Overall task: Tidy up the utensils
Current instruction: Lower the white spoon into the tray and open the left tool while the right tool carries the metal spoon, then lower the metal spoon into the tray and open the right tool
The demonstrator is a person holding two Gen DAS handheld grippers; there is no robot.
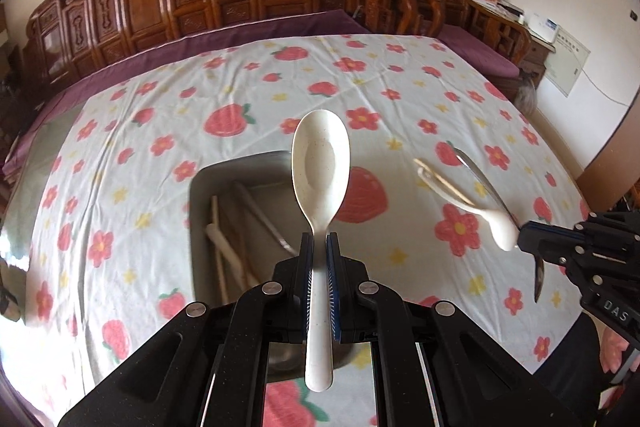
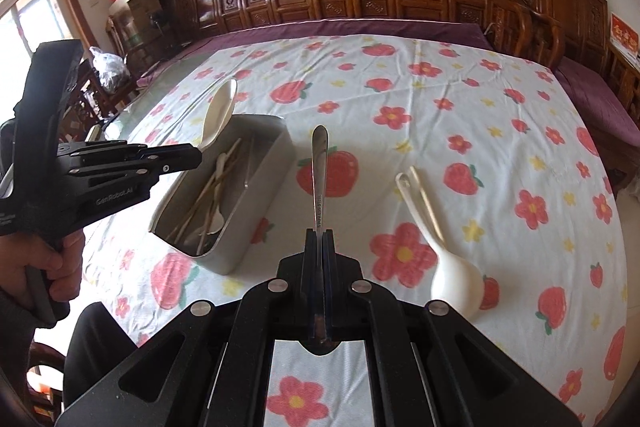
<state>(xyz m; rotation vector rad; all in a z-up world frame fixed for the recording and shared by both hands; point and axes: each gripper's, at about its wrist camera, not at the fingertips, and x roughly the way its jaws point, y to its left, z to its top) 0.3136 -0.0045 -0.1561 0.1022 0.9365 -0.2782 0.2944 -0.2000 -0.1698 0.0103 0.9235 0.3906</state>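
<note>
**Both tongs loaded, one spoon left on the cloth**

Tongs first: your left gripper [image 1: 319, 247] is pinched on the handle of a white spoon [image 1: 320, 163], bowl pointing away from you, handle end sticking back between the arms. Right gripper [image 2: 320, 239] is pressed tight on a steel spoon [image 2: 319, 179]; handle points fwd, and the bowl end looks to hang under the jaws, as seen from the left cam.

Where stuff is:
- Tin [image 2: 256, 187] sits on the cloth [image 2: 440, 87], left of centre. Already inside: a few pale sticks, prob. chopsticks, plus at least one white spoon. Exact count can't be read.
- Your white spoon hangs over the tin, above its rim, not in it yet.
- Steel spoon is in the air just right of the tin, not over it.
- Ladle spoon [image 2: 448, 259], white w/ a hole in the handle tip, lies loose on the cloth to the right, well apart from the tin. Nothing touches it.

Progress, my read: past halfway. Some pieces are boxed, two are in hand, one is untouched.

Left to do:
1. Drop the white spoon into the tin.
2. Bring the steel spoon over and release it.
3. Fetch the ladle spoon, same route.

Watch out: the tin is narrow and already has long bits lying crosswise, so lay spoons along its length or they may perch on the rim.
</note>
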